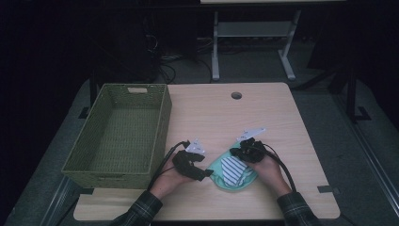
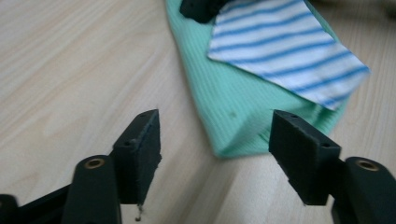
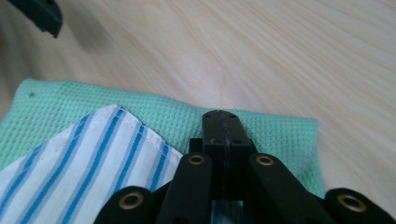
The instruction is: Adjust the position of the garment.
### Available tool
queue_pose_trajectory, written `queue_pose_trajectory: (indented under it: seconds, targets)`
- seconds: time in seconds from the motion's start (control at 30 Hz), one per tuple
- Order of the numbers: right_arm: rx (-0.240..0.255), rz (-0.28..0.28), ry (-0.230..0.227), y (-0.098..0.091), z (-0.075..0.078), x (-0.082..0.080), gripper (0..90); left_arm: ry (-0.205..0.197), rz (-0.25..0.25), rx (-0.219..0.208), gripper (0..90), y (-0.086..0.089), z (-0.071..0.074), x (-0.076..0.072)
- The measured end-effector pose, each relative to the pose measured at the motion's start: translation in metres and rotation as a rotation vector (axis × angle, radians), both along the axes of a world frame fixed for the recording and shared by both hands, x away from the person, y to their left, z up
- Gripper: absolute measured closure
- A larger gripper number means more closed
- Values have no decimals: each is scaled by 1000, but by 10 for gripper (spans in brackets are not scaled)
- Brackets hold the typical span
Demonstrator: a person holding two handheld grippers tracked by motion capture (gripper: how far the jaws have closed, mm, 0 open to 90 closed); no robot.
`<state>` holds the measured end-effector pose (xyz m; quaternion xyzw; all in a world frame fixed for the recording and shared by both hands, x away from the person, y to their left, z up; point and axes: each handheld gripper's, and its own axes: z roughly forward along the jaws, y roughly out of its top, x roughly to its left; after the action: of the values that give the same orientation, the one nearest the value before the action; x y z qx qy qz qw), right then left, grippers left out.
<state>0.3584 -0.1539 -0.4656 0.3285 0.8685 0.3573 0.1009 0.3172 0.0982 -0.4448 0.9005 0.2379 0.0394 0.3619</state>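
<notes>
My forearms in plaid sleeves (image 1: 141, 209) come in at the near edge of the table (image 1: 282, 122). Left gripper (image 1: 205, 173) sits just short of the cloths, jaws apart, nothing between the pads; in the left gripper view the green cloth (image 2: 233, 107) lies just ahead of the open jaws, its folded corner pointing at the gap. Right gripper (image 1: 234, 152) has jaws together; in the right gripper view they press down at the far edge of the green cloth, beside the striped cloth (image 3: 79, 163). Whether a fold is pinched between the pads I cannot tell.

Striped cloth (image 1: 233, 170), white with blue lines, lies on top of the green one, both near the front middle of the table.

Handling, my judgement: light, limp, waffle-textured, will drape and slide on the smooth wood. Best hold is a folded edge or corner, both layers pinched.

Farther left, green woven basket (image 1: 162, 117), apart from the cloths. Far edge: cable hole (image 1: 236, 95)
</notes>
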Motion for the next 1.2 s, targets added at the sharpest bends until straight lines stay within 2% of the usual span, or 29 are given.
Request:
queue_pose_trajectory:
  seconds: [0.23, 0.33, 0.37, 0.53, 0.57, 0.6, 0.63, 0.7, 0.73, 0.8, 0.83, 0.87, 0.93, 0.97, 1.0, 1.07, 1.2]
  targets:
    - [-24, -62, -16, -8, 1, 15, 900, -15, 1, 23, 251, 0, -2, 1]
    - [-10, -82, -18, -12, -1, 22, 900, -16, 2, 32, 232, 0, -4, 1]
    - [-11, -91, -19, -14, -1, 23, 900, -13, 15, 22, 225, -1, -5, 1]
    - [13, -126, -10, -23, 1, 26, 900, -23, 5, 55, 201, -2, -9, 2]
    - [15, -124, -22, -25, 3, 26, 900, -23, 4, 59, 199, -2, -9, 3]
    - [7, -125, -15, -26, 7, 27, 900, -23, 0, 68, 197, -2, -9, 3]
    - [-7, -129, -33, -27, 11, 28, 900, -23, 1, 69, 194, -2, -10, 3]
    - [16, -138, -36, -33, 22, 33, 900, -23, 2, 69, 187, -2, -10, 3]
    - [8, -137, -52, -35, 26, 38, 900, -25, 3, 69, 181, -2, -10, 3]
    - [13, -140, -40, -39, 31, 46, 900, -26, 3, 70, 172, -2, -10, 3]
    - [17, -140, -49, -39, 32, 50, 900, -28, 9, 63, 166, -3, -11, 3]
    - [20, -133, -27, -40, 32, 55, 900, -28, 7, 65, 162, -3, -12, 4]
    - [15, -132, -23, -38, 31, 63, 900, -33, 5, 83, 150, -2, -13, 5]
    - [29, -133, -8, -38, 29, 66, 900, -31, 3, 87, 146, -2, -13, 5]
    - [22, -134, 20, -36, 26, 70, 900, -34, 4, 90, 142, -2, -14, 6]
    - [5, -122, 26, -31, 21, 76, 900, -29, 10, 84, 139, -2, -15, 6]
    - [-20, -111, 43, -26, 12, 81, 900, -22, 14, 98, 133, -2, -17, 6]
